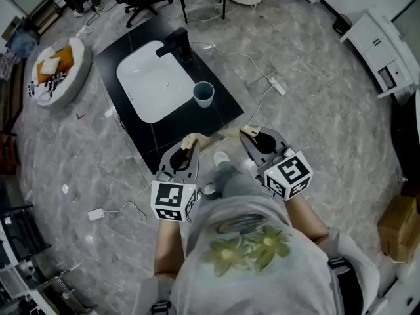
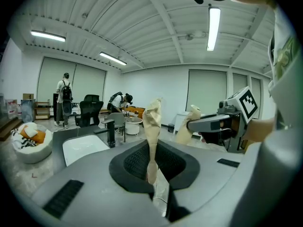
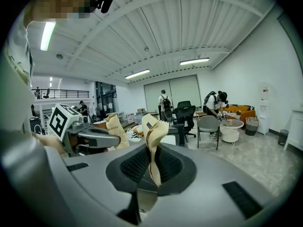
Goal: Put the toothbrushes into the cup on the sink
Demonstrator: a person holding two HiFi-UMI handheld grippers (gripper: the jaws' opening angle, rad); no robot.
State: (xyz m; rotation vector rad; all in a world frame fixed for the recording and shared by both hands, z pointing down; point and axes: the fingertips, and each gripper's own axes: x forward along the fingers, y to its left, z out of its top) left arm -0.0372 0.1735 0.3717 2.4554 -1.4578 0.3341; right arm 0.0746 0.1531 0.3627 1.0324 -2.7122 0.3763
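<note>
A white sink [image 1: 152,77] is set in a black counter [image 1: 223,107] on the floor, with a black faucet [image 1: 177,44] and a pale blue cup [image 1: 203,94] at its right rim. My left gripper [image 1: 189,143] is shut on a crumpled beige paper-wrapped toothbrush [image 1: 192,138], which stands up between the jaws in the left gripper view [image 2: 152,122]. My right gripper [image 1: 250,135] is shut on a second beige paper-wrapped toothbrush [image 1: 247,130], seen twisted and upright in the right gripper view [image 3: 154,136]. Both grippers hang side by side just short of the counter's near corner, well away from the cup.
A white basket [image 1: 58,71] with orange and striped things sits left of the counter. A white power strip [image 1: 276,85] and cables trail across the marble floor. A cardboard box [image 1: 397,227] and a white cabinet [image 1: 380,51] stand at the right. Office chairs and people are farther back.
</note>
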